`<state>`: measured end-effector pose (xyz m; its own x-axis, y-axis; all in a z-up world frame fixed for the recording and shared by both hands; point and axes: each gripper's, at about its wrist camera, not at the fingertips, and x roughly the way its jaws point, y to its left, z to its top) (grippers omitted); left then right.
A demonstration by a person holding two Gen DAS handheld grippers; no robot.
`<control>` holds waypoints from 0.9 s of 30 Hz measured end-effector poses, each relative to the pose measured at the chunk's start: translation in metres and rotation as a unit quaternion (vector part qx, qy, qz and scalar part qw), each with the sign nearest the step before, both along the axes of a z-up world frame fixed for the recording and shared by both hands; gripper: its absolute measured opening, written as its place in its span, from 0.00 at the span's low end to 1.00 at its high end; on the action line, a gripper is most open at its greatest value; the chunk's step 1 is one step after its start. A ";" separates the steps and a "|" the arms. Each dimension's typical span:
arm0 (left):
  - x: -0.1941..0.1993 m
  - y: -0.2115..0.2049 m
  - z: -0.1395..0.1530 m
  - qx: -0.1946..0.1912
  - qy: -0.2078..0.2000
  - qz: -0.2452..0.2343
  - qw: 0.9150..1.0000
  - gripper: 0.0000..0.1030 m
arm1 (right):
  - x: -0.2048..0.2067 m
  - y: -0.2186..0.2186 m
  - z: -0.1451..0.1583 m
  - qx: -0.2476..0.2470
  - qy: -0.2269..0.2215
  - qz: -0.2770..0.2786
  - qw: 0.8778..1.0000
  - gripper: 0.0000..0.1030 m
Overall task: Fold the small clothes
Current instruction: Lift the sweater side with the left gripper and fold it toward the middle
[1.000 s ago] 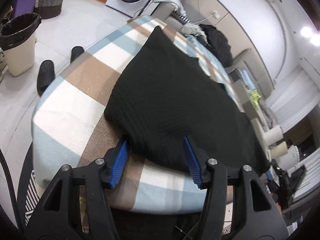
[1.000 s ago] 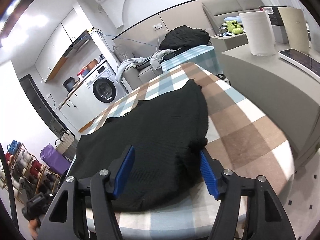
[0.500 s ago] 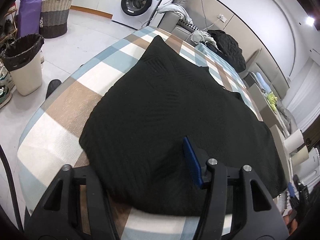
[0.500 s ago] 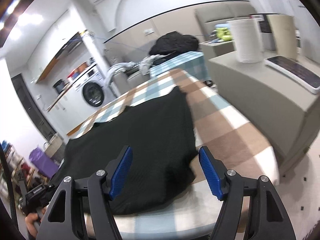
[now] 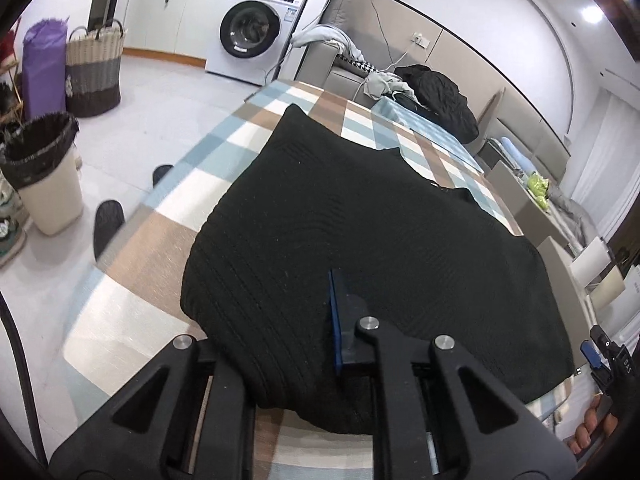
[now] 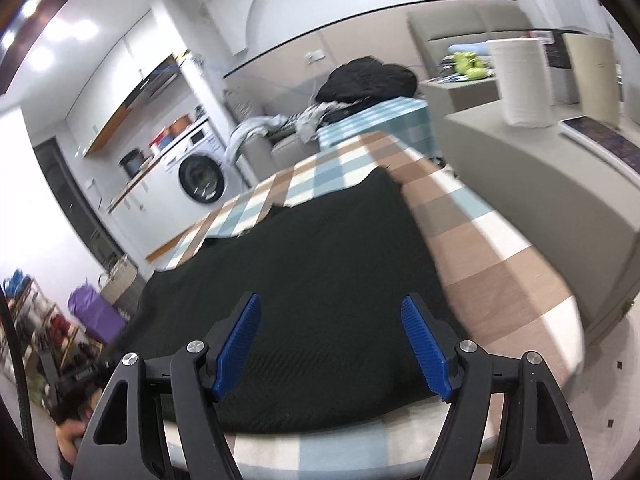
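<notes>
Two tongs work one black knit garment (image 5: 360, 216), spread flat across the checked counter (image 5: 132, 256). Left tongs (image 5: 320, 320) have just clamped its near hem; right tongs (image 6: 332, 340) gape over the hem at six o'clock, gripping nothing. Advise matching grips before lifting evenly.

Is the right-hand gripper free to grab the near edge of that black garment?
Probably yes. The right gripper stands open just above the black garment, whose near hem lies between its blue pads with nothing in the way.
</notes>
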<state>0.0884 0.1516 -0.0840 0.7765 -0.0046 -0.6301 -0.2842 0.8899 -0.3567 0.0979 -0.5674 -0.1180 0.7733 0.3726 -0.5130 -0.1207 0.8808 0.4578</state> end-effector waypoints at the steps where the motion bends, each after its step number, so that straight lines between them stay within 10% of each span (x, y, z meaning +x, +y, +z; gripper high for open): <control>1: 0.000 0.000 0.001 0.003 0.001 0.000 1.000 0.10 | 0.000 0.004 -0.004 -0.003 0.005 0.007 1.000 0.72; 10: 0.017 -0.071 0.047 0.131 -0.031 -0.062 0.989 0.09 | 0.004 0.020 -0.019 -0.013 0.022 0.039 0.999 0.72; 17: 0.043 -0.180 0.082 0.180 -0.075 -0.196 0.961 0.09 | 0.004 0.021 -0.018 -0.012 0.013 0.040 0.999 0.72; 22: 0.045 -0.228 0.064 0.130 -0.044 -0.304 0.943 0.17 | 0.007 0.013 -0.019 -0.009 0.020 0.026 0.999 0.72; 27: 0.027 -0.207 0.048 0.049 -0.018 -0.325 0.944 0.54 | 0.008 0.006 -0.015 -0.005 0.021 0.020 1.000 0.72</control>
